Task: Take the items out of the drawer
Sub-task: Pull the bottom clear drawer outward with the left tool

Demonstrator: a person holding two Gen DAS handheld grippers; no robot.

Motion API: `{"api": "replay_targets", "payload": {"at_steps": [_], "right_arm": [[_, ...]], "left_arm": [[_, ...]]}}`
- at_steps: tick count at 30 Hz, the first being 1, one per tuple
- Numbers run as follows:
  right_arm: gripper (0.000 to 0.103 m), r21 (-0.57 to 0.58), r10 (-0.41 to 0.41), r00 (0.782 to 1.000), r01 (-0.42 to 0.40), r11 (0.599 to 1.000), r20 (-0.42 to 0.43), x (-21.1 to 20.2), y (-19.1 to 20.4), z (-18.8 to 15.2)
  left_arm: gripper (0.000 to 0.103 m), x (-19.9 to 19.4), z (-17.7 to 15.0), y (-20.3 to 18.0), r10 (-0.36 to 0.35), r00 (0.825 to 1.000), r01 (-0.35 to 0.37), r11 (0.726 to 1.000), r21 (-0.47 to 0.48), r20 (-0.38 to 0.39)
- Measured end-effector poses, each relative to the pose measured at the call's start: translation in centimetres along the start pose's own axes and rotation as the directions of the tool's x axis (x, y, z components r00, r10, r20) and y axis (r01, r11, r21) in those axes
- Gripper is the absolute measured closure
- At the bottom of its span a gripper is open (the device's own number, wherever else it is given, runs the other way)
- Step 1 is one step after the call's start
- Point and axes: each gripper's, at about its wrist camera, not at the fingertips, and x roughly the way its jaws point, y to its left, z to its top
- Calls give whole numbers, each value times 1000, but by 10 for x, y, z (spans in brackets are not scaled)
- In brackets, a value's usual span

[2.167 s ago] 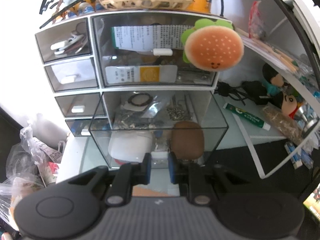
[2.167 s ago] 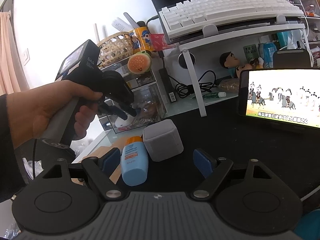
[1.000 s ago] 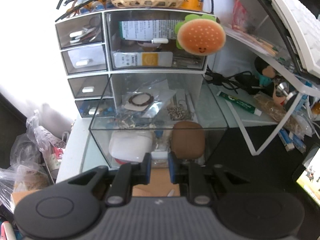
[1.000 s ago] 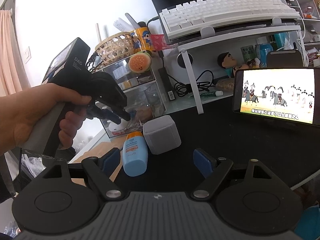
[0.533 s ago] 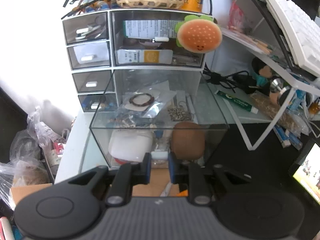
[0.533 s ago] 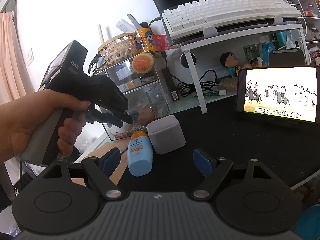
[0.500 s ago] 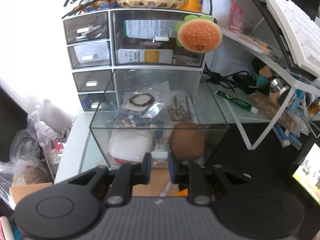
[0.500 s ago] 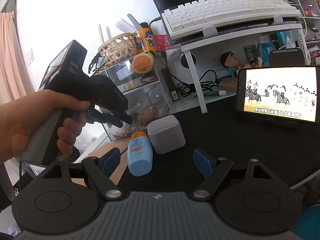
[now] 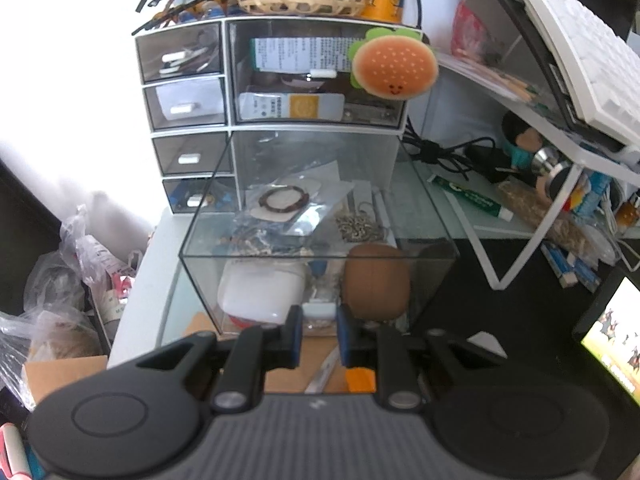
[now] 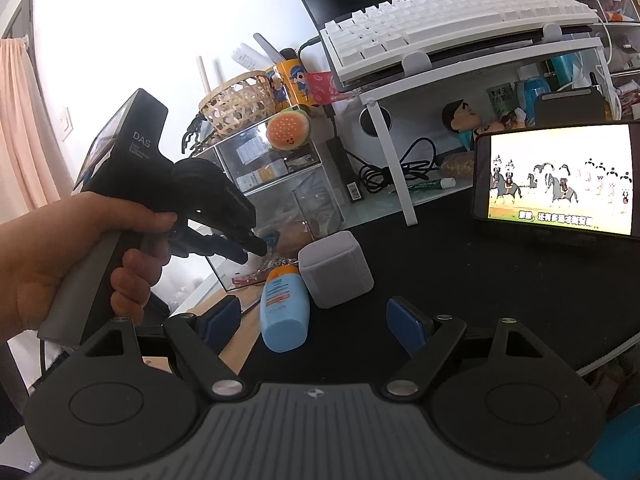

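Left gripper [image 9: 318, 330] pinches the white handle [image 9: 319, 311] of the clear drawer [image 9: 320, 256], which now stands further out of the white cabinet [image 9: 316, 130] than a second ago, so its contents lie open to reach. A white case [image 9: 262, 294] sits at 11 o'clock from the fingertips, a brown pouch [image 9: 376, 280] at 1 o'clock. Right gripper [image 10: 316, 322] hangs spread wide and empty above a blue bottle [image 10: 285, 312]. "DAS" reads on the left tool; the bottle's label is probably too blurred to read.
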Motion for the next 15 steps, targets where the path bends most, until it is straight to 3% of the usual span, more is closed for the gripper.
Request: {"api": "replay_targets", "payload": {"at_steps": [15], "right_arm": [[19, -21, -10, 1000, 9, 1000, -5, -1, 5, -2]], "left_arm": [[84, -3, -3, 2, -13, 1000, 13, 1000, 2, 4]]}}
